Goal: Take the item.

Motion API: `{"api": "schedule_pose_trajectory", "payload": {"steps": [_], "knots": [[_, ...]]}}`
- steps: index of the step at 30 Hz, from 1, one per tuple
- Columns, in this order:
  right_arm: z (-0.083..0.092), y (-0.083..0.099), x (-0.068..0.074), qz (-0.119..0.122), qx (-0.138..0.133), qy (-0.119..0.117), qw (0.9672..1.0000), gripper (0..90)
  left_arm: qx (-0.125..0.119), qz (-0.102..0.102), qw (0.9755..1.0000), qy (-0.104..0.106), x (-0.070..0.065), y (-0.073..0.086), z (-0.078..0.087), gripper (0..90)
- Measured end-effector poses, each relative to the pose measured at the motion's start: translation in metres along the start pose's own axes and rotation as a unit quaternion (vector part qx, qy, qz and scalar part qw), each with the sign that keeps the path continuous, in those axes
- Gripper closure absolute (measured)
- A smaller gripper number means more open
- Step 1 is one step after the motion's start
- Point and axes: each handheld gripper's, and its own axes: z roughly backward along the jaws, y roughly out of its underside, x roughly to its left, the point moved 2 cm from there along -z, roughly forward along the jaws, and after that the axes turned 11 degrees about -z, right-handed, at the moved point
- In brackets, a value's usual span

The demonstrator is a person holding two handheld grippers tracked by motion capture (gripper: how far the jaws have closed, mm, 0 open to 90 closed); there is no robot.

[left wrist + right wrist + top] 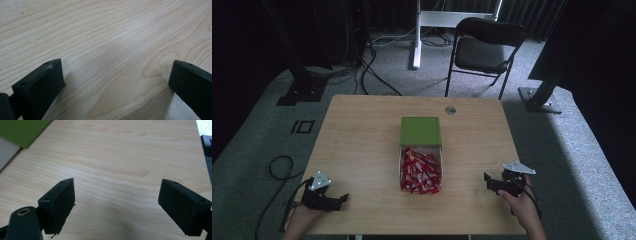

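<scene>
High view puts the clear plastic box of red sachets (420, 170), its green lid (420, 130) slid back, dead centre of the light wooden table (362, 145). The left gripper (343, 198) at lower left and right gripper (486, 178) at lower right both sit jaws wide apart, holding nothing. I'd guess a sloppy grab could drag extra sachets out, since they're piled loose.

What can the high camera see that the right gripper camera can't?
The high view has the red packets in the clear box, the chair, the left gripper and the floor. The right gripper view has its own two jaws close up, standing wide apart. Both have the wooden table and the green lid.
</scene>
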Motion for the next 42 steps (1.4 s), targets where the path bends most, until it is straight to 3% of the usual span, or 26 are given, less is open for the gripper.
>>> {"api": "schedule_pose_trajectory", "payload": {"steps": [24, 42], "knots": [[0.015, -0.034, 0.035, 0.017, -0.034, -0.050, 0.9981, 14.1, 0.000, 0.000, 1.0000, 0.000, 0.000, 0.000, 0.000, 0.7], [0.019, -0.056, 0.073, 0.043, -0.049, -0.090, 0.9938, 14.1, 0.000, 0.000, 1.0000, 0.000, 0.000, 0.000, 0.000, 0.7]]}}
